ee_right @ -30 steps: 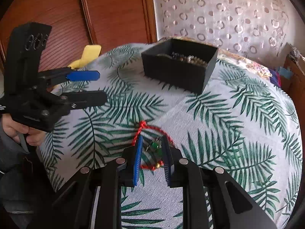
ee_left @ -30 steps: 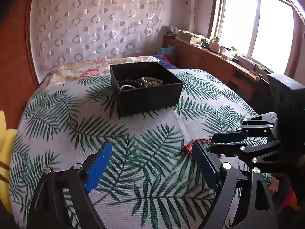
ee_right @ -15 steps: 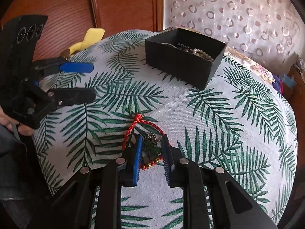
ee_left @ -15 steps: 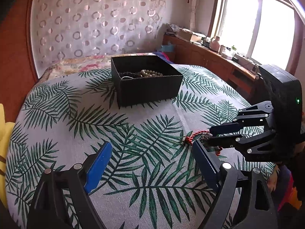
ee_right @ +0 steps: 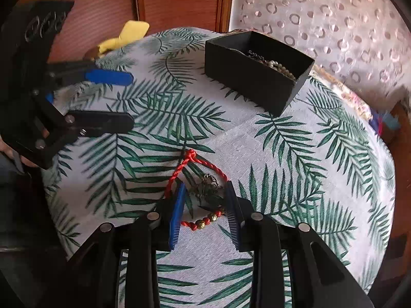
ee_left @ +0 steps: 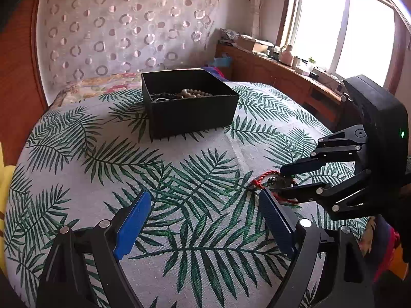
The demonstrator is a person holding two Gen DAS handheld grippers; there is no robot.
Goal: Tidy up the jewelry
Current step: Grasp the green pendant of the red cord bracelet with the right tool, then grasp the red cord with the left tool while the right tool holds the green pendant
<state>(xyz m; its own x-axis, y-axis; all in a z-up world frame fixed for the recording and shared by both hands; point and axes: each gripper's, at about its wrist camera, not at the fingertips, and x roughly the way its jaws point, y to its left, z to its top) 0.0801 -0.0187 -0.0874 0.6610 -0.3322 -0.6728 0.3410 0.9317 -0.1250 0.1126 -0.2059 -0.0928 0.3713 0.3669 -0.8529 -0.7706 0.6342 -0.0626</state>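
Observation:
A red cord bracelet (ee_right: 207, 164) with gold beads and a dark charm lies on the palm-leaf tablecloth (ee_right: 295, 154). My right gripper (ee_right: 205, 187) points down over it. Its jaws are opening; the charm sits between the pads, which do not press on it. In the left wrist view the right gripper (ee_left: 281, 182) comes in from the right, tips at the bracelet (ee_left: 262, 179). My left gripper (ee_left: 204, 195) stands open and empty, just left of the bracelet. A black open box (ee_left: 192, 115) holding a pearl string (ee_left: 194, 93) and other jewelry stands farther back.
The round table's edge (ee_right: 385, 179) curves close on the right. A yellow object (ee_right: 128, 34) lies at the table's far left edge beside wooden panelling. A wooden sideboard (ee_left: 282, 77) with clutter runs under the window. A hand (ee_right: 25, 163) holds the left gripper (ee_right: 131, 100).
The right gripper's jaws have widened around the charm and the gripper has rolled and tilted. The bracelet still lies on the cloth. The left gripper stays open and has barely moved.

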